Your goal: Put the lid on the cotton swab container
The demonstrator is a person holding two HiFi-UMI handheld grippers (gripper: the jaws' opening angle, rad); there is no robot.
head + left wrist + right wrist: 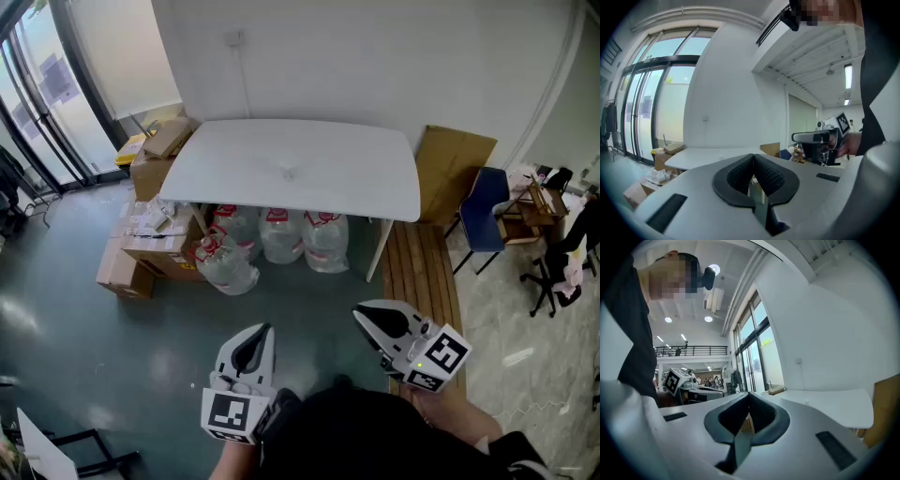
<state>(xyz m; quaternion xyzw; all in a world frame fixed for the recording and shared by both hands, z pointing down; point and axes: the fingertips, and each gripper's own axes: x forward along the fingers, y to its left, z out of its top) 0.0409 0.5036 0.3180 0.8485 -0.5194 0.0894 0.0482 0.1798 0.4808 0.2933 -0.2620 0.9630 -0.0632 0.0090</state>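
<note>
- Small clear thing point(288, 172): a pale, see-through speck near the middle of the table top, well apart from both grippers. It is too small for us to tell whether it is the cotton swab container, its lid, or both.
- Table point(356, 178): a white, smooth, matt top with rounded corners, standing against a plain white wall.
- Water bottles point(281, 234): large, rounded, clear plastic with red-printed labels, crowded together under the table.
- Cardboard boxes point(131, 267): brown and square-edged, stacked at the table's left end.
- Cardboard sheet point(455, 164): flat and brown, leaning on the wall to the table's right.
- Wooden slats point(422, 272): long parallel boards lying on the floor beside the table leg.
- Chair point(483, 216): a blue seat and back, further right.
- Floor point(94, 356): grey-green and glossy, with light reflecting off it.
- Left gripper point(753, 158): a smooth light-grey shell with black ribbed pads. We see its jaws closed together with nothing between them.
- Right gripper point(749, 397): the same make, its jaws likewise pressed together and empty.
</note>
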